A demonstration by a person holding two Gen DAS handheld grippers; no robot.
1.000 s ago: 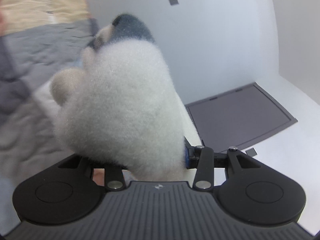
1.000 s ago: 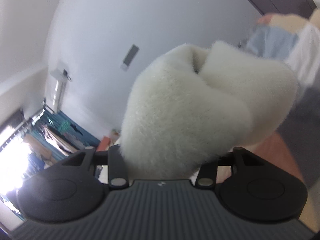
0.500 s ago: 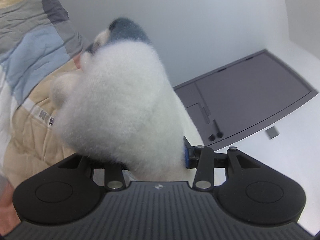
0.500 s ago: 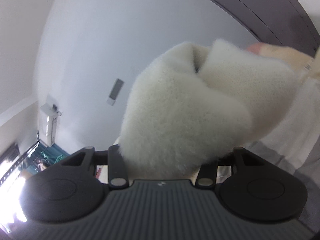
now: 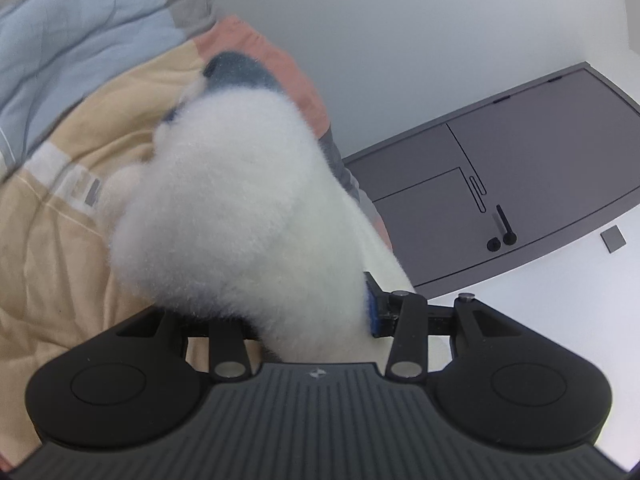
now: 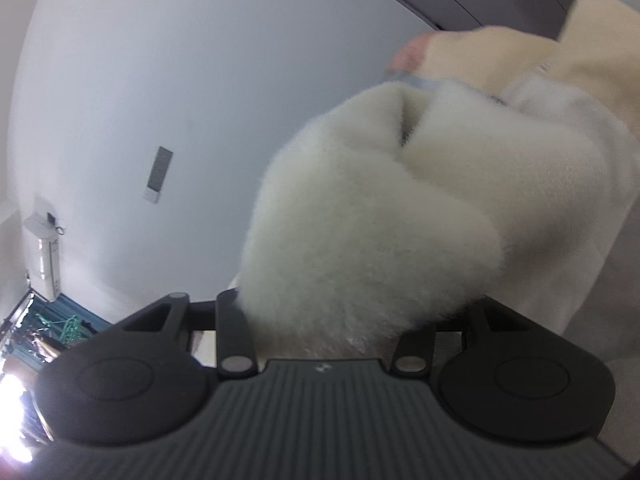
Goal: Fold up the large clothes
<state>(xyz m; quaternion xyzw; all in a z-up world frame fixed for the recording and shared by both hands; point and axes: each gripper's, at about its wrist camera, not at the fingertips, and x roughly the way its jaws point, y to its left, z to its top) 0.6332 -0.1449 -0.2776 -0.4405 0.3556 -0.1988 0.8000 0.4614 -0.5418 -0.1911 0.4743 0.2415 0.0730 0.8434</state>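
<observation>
A white fluffy fleece garment (image 5: pixel 240 216) with a dark blue-grey patch (image 5: pixel 236 72) fills the middle of the left wrist view. My left gripper (image 5: pixel 304 320) is shut on a bunched fold of it; the fleece hides the fingertips. In the right wrist view another thick fold of the same white fleece (image 6: pixel 380 232) bulges out of my right gripper (image 6: pixel 328 328), which is shut on it. Both grippers hold the garment up in the air, and both views are tilted.
A patchwork quilt (image 5: pixel 60 208) in beige, light blue, grey and salmon lies behind the garment on the left. A grey door with a black handle (image 5: pixel 508 184) and a pale wall (image 6: pixel 160 80) stand behind. A wall-mounted unit (image 6: pixel 44 256) hangs at far left.
Both grippers have swung with the fleece still gripped: the quilt now fills more of the left view and the door has shifted. The grip on the fleece is unchanged.
</observation>
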